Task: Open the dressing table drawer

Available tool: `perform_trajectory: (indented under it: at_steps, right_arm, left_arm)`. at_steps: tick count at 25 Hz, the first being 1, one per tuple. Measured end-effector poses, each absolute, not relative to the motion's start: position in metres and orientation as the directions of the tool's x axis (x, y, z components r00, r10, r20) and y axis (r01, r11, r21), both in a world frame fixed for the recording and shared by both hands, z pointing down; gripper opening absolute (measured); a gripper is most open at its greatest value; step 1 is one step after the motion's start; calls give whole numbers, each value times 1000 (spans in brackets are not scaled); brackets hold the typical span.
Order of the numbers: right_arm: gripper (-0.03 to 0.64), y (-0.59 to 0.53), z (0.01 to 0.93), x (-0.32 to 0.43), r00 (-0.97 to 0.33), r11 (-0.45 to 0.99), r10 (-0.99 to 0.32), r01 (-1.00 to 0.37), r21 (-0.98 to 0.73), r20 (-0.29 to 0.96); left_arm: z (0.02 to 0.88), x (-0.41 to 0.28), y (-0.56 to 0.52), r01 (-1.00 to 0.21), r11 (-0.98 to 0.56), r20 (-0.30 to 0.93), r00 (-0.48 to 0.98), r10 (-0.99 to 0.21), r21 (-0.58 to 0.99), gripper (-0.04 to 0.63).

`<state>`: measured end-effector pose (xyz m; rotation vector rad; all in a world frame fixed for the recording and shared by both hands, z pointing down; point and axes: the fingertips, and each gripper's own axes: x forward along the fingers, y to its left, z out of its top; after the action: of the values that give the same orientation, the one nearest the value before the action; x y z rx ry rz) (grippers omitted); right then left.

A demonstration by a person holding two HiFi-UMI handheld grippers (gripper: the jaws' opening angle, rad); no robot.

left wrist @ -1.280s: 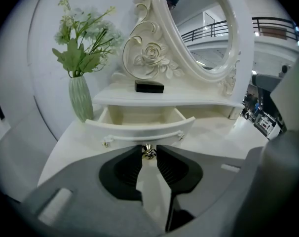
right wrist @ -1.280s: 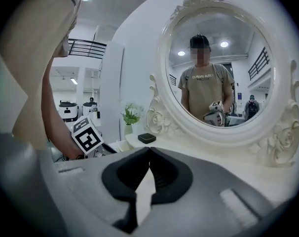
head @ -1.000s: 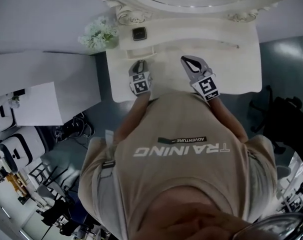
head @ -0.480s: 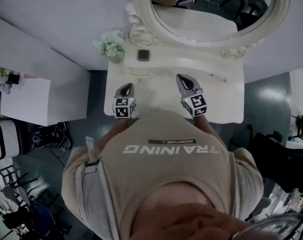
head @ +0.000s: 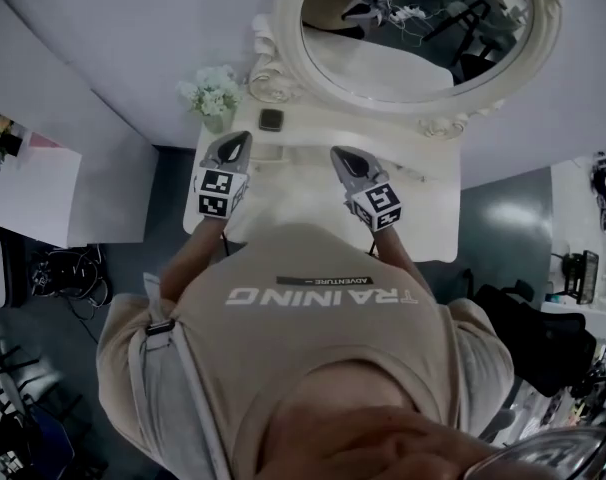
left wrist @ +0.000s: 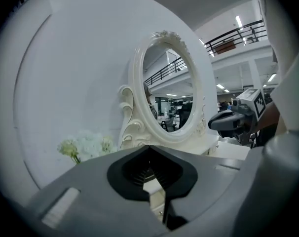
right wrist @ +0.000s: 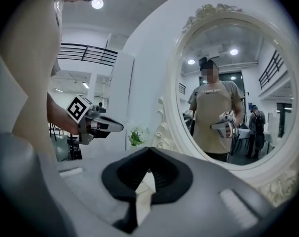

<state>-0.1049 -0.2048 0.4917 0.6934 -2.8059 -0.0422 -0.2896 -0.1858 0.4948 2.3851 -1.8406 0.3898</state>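
Observation:
The white dressing table (head: pixel 428 223) stands under an oval mirror (head: pixel 423 28); my torso hides its front, so no drawer front shows. My left gripper (head: pixel 239 140) hangs over the table's left end. Its jaws have just been closing and now meet with nothing between them (left wrist: pixel 149 147). My right gripper (head: pixel 338 154) floats over the table's middle, its tips also together and empty (right wrist: pixel 149 149). Each gripper shows in the other's view: the right gripper (left wrist: pixel 233 121) and the left gripper (right wrist: pixel 97 124).
White flowers (head: pixel 211 90) and a small dark square object (head: pixel 271 120) sit at the table's back left. A white desk (head: pixel 33 188) stands to the left with cables (head: pixel 63 268) on the floor. A dark chair (head: pixel 533 338) is at the right.
Both grippers have lifted off the table top, the left one farther. The left jaws went from open to shut. The head view has tilted up and now takes in the mirror.

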Motion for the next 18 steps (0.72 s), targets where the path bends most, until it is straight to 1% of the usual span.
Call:
perform_trajectory:
  at_steps: [3, 7, 12, 15, 18]
  right_arm:
    - [3, -217, 465, -105, -862, 890, -455, -445, 96, 222]
    - [3, -244, 422, -94, -826, 854, -520, -505, 125, 218]
    - [3, -261, 378, -81, -791, 812, -584, -567, 142, 182]
    - [3, -266, 361, -78, -774, 789, -614, -595, 154, 156]
    - [3, -267, 344, -72, -745, 747, -661, -639, 183, 96]
  left_arm:
    - [465, -282, -194, -940, -321, 253, 286, -924, -112, 6]
    - [420, -283, -202, -916, -368, 230, 328, -916, -159, 6]
    - [371, -304, -210, -933, -320, 171, 293, -941, -164, 8]
    - [347, -314, -211, -949, -283, 133, 265, -955, -140, 8]
    - [330, -320, -210, -957, -253, 89, 242, -966, -139, 8]
